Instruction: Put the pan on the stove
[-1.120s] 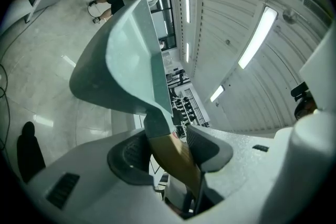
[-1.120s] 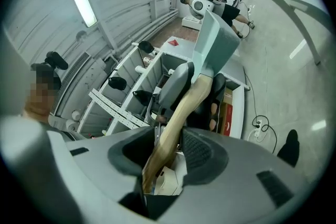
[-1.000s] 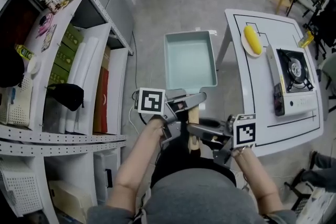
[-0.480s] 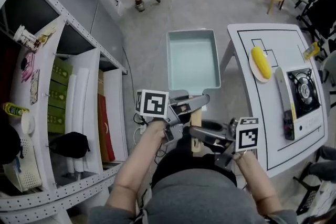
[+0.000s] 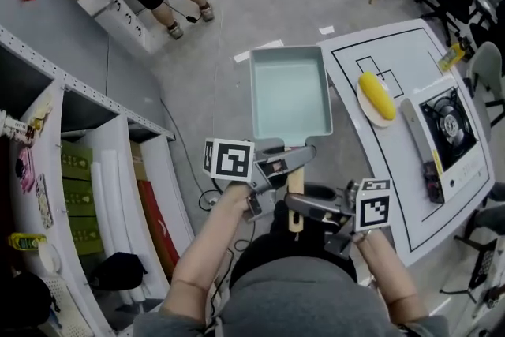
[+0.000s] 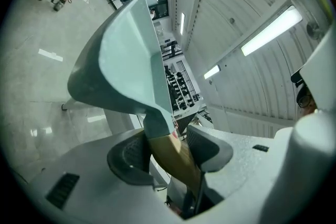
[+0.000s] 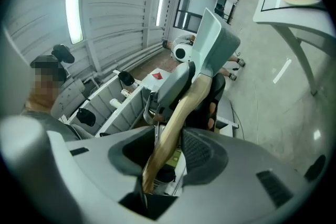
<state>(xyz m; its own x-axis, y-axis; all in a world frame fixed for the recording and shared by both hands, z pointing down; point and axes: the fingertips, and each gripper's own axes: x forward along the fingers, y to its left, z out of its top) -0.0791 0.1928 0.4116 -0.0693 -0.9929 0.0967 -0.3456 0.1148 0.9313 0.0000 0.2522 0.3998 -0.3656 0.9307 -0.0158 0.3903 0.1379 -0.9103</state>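
Carrying step, by the look of the layout: called for a level swing of the pale mint rectangular pan (image 5: 289, 91) toward the right of the head view, across the edge of the white table (image 5: 371, 162), then a straight lowering onto the black single-burner camping stove (image 5: 447, 116) at the right edge. Best done with both grips firm and moved as one, since opposed twisting could have levered the handle loose. Worth passing clear of the yellow oblong food item (image 5: 376, 95) on its small plate, just left of the stove.

Left gripper (image 5: 286, 162) closed on the tan wooden handle (image 5: 294, 187) close to the pan's neck, pads pressed against both sides. Right gripper (image 5: 306, 203) clamped lower on the same handle, near its end.

Hung in mid-air at centre frame above the grey floor, well apart from the stove. Looked empty and matte inside, shallow, with upright walls and rounded corners, a grey-green neck joined to the slim curved handle. Probably light, yet front-heavy at that reach.
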